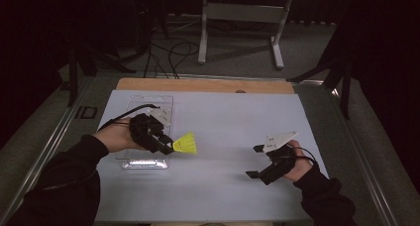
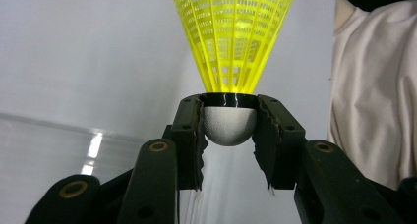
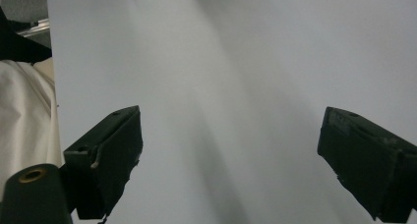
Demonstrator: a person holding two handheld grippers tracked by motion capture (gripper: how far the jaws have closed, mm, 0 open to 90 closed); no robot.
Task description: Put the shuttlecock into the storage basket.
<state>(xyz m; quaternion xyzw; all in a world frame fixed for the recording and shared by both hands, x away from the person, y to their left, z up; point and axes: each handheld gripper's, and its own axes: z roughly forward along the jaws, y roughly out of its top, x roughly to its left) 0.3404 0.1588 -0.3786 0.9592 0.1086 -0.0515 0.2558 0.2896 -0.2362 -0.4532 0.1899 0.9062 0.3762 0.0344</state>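
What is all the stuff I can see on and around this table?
Shuttlecock: one, yellow skirt, white rounded cork; cork clamped in the left gripper.
Clear plastic case: one, transparent; table's left side.
Table sheet: one, white; covers the tabletop.
Wooden board: one, brown; far table edge.
Metal stand: one, grey; floor beyond the table.
Cables: several, black; floor.
Left gripper: one, black; shut on the cork.
Right gripper: one, black; jaws wide apart, nothing between them.
Sleeves: two, black.

One yellow shuttlecock [image 1: 184,144] sits on the left of the white table sheet [image 1: 233,122]. Two grippers are there: one on the left [image 1: 166,147], one on the right [image 1: 253,161]. One clear plastic tray [image 1: 148,112] lies far left.
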